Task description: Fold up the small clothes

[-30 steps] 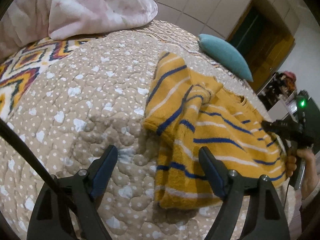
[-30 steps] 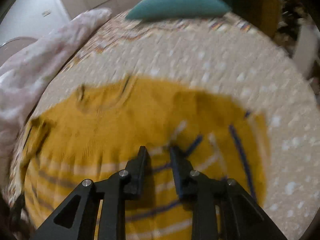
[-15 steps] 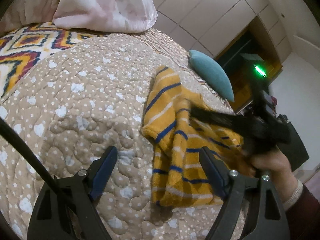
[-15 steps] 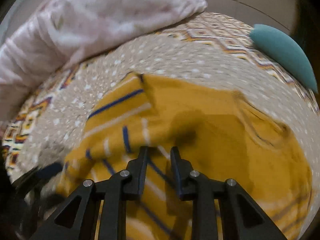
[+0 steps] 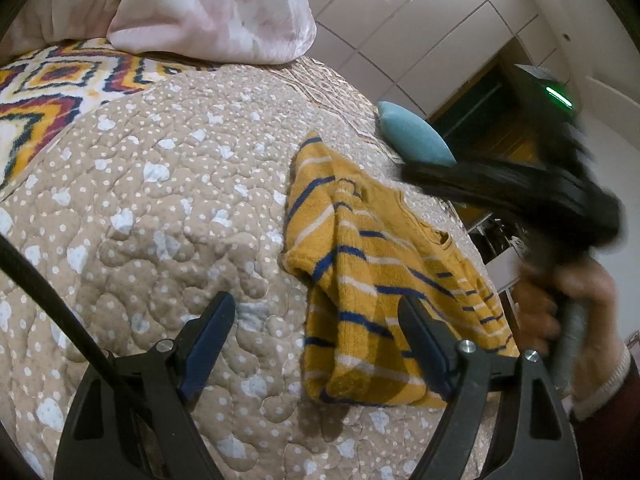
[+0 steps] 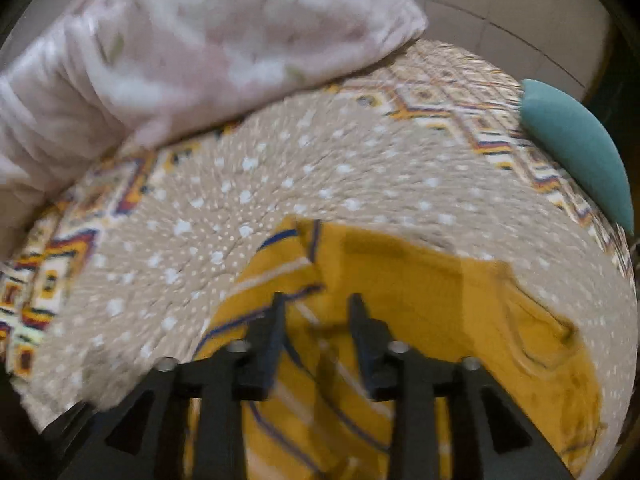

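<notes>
While the sweater [image 5: 384,280] lies partly folded on the bed [image 5: 160,184], the fold step is between grasps. Left hand-held gripper [image 5: 316,340]: jaws wide, empty, low beside the sweater. Right hand-held gripper [image 6: 316,316]: jaws slightly apart, empty, above it; a second ago they were nearly closed. Next: grasp an edge.

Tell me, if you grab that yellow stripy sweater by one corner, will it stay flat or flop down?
It would probably flop. The yellow sweater already lies in soft folds, one layer bent over another on the quilt, so it looks limp, not stiff. Its fuzzy knit likely grips rather than slips. Being small, it is probably light, so one corner should lift easily while the rest dangles.
</notes>
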Tool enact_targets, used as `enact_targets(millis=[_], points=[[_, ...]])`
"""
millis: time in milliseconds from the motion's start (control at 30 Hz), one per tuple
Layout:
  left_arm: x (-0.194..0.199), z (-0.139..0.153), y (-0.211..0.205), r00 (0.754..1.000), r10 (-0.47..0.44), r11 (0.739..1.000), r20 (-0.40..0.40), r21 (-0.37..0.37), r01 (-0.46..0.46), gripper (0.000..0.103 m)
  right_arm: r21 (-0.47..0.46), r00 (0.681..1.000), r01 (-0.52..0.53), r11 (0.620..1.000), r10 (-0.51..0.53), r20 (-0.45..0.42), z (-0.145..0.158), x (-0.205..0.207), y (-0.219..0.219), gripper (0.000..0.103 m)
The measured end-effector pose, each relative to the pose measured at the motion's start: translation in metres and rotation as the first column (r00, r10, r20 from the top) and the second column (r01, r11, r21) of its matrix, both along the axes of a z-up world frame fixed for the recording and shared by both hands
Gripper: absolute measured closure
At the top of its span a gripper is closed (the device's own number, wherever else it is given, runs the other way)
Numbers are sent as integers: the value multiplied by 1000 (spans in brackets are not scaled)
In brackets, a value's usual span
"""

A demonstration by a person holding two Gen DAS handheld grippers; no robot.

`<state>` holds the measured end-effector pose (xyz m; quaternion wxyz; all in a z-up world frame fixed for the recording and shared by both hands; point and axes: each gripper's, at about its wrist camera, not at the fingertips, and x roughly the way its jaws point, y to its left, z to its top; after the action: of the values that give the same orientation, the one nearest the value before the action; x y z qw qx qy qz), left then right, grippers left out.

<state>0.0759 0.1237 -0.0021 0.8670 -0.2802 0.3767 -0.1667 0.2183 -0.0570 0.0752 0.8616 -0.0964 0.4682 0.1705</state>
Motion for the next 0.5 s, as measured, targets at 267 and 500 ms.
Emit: enact_targets(millis=[267,500], points=[[11,6,-12,995,-15,993,-99,116,27,51,38,979,200,979,-201,25,36,-136,-193,45],[9,35,-42,992,-43,880,-116,466,92,96,111,901,428,897,-433,20,22,-216,-338,45]])
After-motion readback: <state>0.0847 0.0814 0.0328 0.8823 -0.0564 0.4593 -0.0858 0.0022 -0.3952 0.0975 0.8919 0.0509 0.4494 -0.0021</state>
